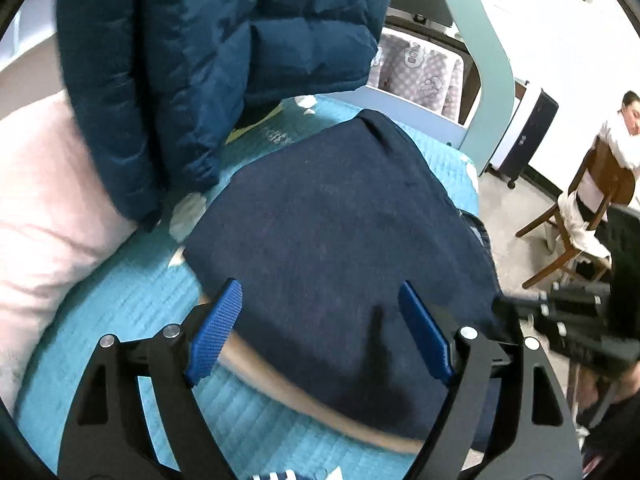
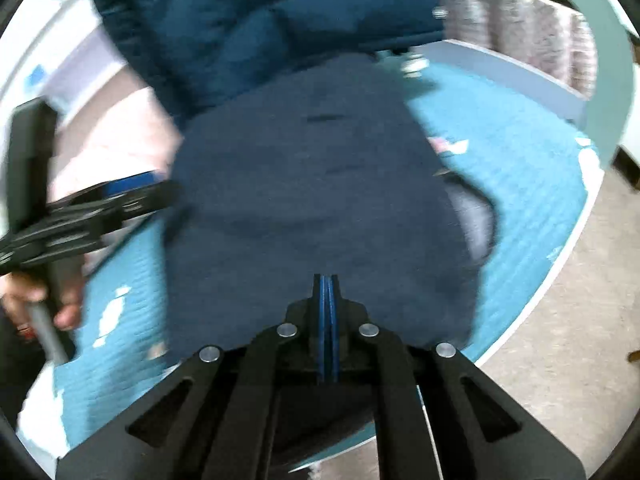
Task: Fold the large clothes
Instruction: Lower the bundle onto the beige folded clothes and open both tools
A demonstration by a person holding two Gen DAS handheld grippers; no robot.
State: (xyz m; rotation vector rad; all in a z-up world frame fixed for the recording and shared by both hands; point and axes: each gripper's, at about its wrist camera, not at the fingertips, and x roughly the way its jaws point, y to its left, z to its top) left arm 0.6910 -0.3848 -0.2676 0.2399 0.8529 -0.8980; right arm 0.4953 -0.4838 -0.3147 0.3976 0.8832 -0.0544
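My left gripper (image 1: 320,332) is wide open, blue pads (image 1: 216,332) spread apart with nothing between them, hovering over the near part of the dark navy garment (image 1: 332,220). That garment lies flat-ish on the turquoise quilted bed cover (image 1: 132,312), already folded into a compact rounded shape; a tan strip (image 1: 280,384) runs along its near edge. I can't tell whether that strip belongs to the garment or to something under it.

My right gripper (image 2: 328,292) is closed, pads pressed together. Its tips sit at the near edge of the same navy garment (image 2: 304,200), but the view is blurred, so I can't tell whether any cloth is pinched. In the right wrist view I see the left gripper (image 2: 104,196) at the garment's left side, with the hand (image 2: 44,300) holding its handle.

A teal puffer jacket (image 1: 208,60) is bunched at the far side of the bed, one sleeve hanging down near the navy garment's far left corner. A pink pillow (image 1: 48,200) lies left of the jacket, touching it. Beyond the bed: a grey checked blanket (image 1: 420,76) and a wooden chair (image 1: 588,208) on the floor at right, with a person (image 1: 628,124) on it.
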